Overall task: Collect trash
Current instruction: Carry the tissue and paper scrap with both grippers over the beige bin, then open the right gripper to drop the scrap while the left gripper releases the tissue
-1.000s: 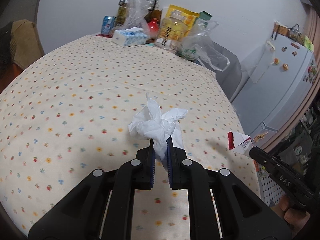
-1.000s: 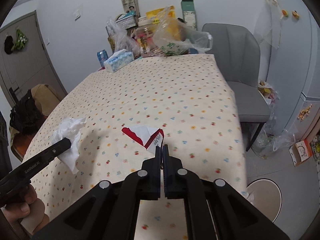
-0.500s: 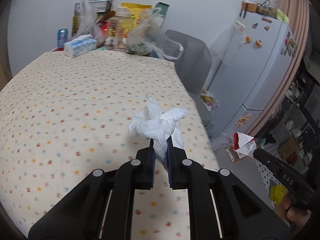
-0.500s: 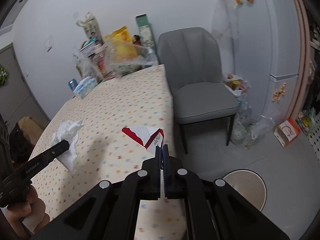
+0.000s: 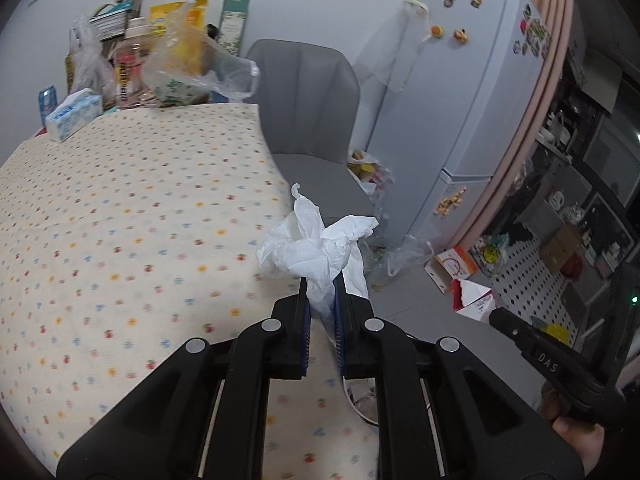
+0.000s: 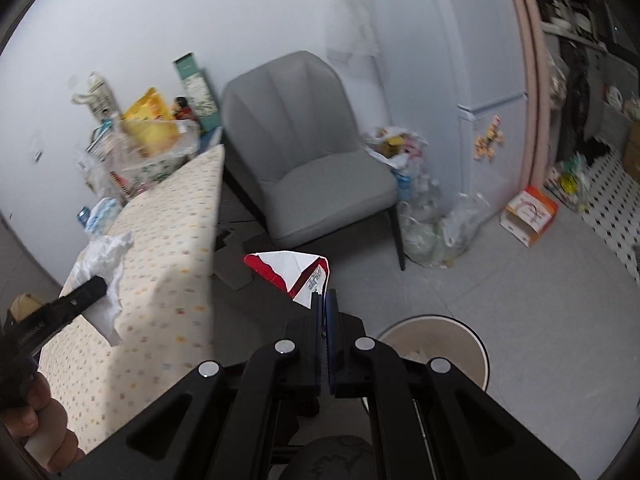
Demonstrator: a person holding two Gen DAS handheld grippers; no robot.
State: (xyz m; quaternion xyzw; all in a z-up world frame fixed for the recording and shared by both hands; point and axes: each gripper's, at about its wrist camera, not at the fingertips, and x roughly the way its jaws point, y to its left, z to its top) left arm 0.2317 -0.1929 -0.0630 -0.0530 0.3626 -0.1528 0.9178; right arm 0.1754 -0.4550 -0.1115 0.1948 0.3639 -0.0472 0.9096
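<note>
The crumpled tissue (image 5: 316, 252) is pinched in the closed left gripper (image 5: 320, 300) above the surface's (image 5: 120, 208) edge; the right gripper (image 6: 324, 300), closed, clamps a torn wrapper (image 6: 296, 270) over the floor, probably for dropping into the bin (image 6: 472, 344).

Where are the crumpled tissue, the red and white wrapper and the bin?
crumpled tissue (image 5: 316, 248), left wrist view, its bunched middle
red and white wrapper (image 6: 294, 272), right wrist view, its centre
bin (image 6: 478, 348), right wrist view, its rim
</note>
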